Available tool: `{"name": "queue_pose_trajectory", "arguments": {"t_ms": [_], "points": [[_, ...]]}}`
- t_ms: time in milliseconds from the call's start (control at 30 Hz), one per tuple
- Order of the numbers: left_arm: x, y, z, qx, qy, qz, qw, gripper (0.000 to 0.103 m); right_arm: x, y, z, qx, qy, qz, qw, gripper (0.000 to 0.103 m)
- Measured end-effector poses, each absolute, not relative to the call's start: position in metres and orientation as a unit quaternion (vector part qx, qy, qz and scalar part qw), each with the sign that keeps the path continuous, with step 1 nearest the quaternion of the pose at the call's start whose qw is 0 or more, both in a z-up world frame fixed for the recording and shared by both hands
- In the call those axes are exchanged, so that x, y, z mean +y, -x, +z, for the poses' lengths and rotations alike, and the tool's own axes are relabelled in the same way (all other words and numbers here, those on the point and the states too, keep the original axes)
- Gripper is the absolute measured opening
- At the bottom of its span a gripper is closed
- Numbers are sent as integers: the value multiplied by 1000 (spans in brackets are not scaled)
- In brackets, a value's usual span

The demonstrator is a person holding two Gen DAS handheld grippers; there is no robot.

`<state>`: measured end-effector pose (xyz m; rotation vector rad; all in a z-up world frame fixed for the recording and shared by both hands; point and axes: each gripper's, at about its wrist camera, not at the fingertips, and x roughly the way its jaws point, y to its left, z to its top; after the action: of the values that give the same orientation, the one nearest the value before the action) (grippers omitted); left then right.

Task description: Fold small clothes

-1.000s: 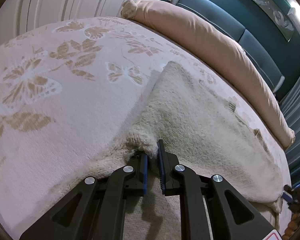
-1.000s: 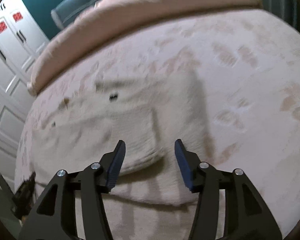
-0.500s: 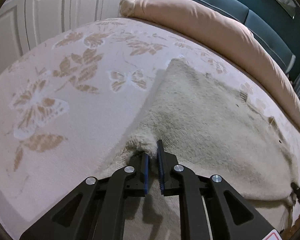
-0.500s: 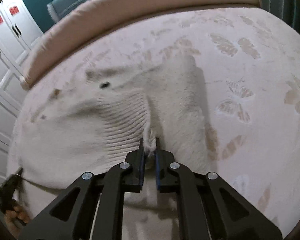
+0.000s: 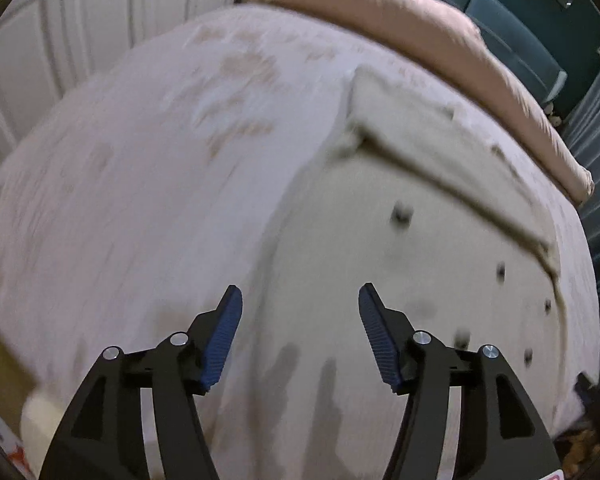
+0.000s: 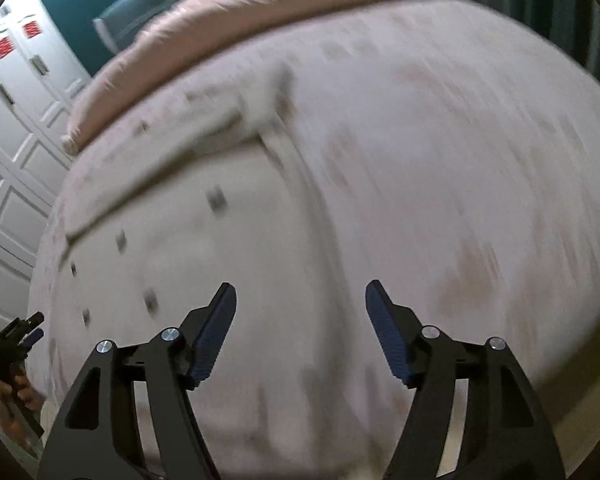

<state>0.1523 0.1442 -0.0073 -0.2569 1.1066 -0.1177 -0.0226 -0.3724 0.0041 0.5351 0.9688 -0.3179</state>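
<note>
White panelled doors (image 5: 60, 40) are seen at far left, beside a bed (image 5: 140, 200) covered in a pale patterned spread. Ahead of the left tongs (image 5: 300, 312), spread wide and empty, a cream knitted garment (image 5: 420, 240) lies flat, folded, dark-buttoned. From the right tongs (image 6: 300, 312), equally wide and empty, the garment lies ahead-left.

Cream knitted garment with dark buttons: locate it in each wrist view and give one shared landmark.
Left wrist: the cream knitted garment fills centre-right, ahead of the open left gripper.
Right wrist: the garment fills centre-left, ahead and left of the open right gripper.
Shared landmark: the long pink bolster along the far edge.
</note>
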Motion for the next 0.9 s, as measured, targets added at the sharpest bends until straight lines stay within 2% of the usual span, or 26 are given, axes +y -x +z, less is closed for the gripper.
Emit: {"name": "queue_pose_trajectory", "arguments": {"t_ms": [200, 367, 467, 500, 533, 567, 600, 633, 667, 700, 900], "points": [[152, -98, -25, 555, 179, -83, 808, 59, -350, 76, -29, 486, -317, -135, 803, 65], [138, -90, -37, 549, 212, -103, 801, 64, -333, 66, -37, 477, -348, -102, 801, 68], [137, -94, -38, 544, 220, -98, 804, 63, -327, 55, -38, 474, -346, -107, 803, 71], [137, -96, -37, 544, 226, -102, 802, 58, -325, 52, -38, 473, -341, -109, 805, 71], [139, -97, -36, 544, 229, -106, 800, 47, -322, 50, -37, 472, -337, -113, 807, 71], [139, -99, -36, 547, 233, -115, 796, 18, -320, 47, -35, 471, -336, -114, 808, 68], [139, -101, -36, 554, 236, -122, 789, 7, -317, 45, -35, 472, -336, -110, 808, 56], [141, -101, -35, 556, 242, -123, 786, 6, -316, 44, -34, 473, -336, -105, 808, 40], [142, -100, -32, 554, 246, -123, 786, 6, -315, 43, -32, 473, -336, -101, 808, 29], [143, -99, -26, 548, 244, -125, 790, 6, -315, 42, -29, 473, -337, -97, 808, 7], [147, -79, 27, 512, 211, -151, 819, 4, -311, 66, 20, 438, -306, -85, 841, 4]]}}
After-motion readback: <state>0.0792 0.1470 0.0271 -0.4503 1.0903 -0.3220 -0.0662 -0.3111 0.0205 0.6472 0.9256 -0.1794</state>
